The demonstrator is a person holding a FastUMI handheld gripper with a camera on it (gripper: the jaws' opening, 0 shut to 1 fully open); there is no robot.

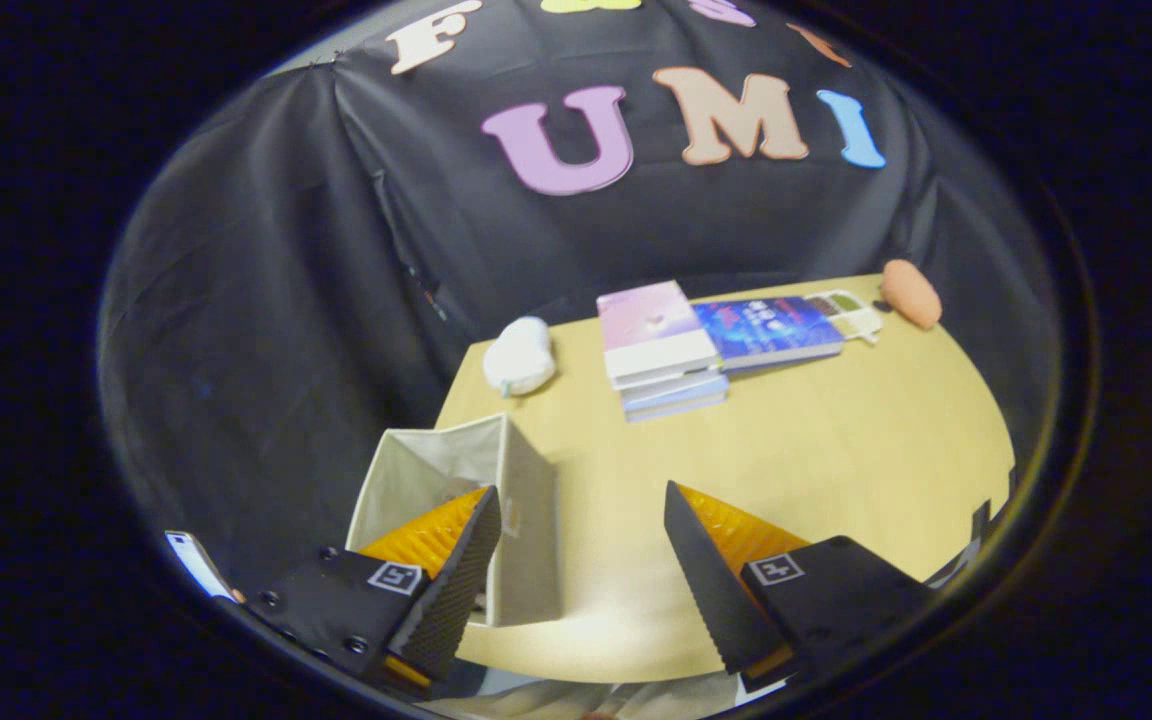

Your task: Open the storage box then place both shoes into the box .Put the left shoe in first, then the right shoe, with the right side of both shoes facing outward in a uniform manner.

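Black cloth (pixel 266 300) draped the booth's wall behind a pale wooden counter (pixel 836 450). Light pooled brightly on the counter's near edge.

The table (pixel 836 450) is a light yellowish wood tone. The storage box (pixel 526 510) is plain off-white fabric. The stack of books (pixel 658 345) has a pink-and-white cover on top, with a dark blue book (pixel 771 330) beside it. There's a white shoe (pixel 519 357) and a peachy-orange shoe (pixel 911 293).

cam rides on the gripper (pixel 581 505), up high, looking fwd n down across the table (pixel 836 450) twd booth wall.
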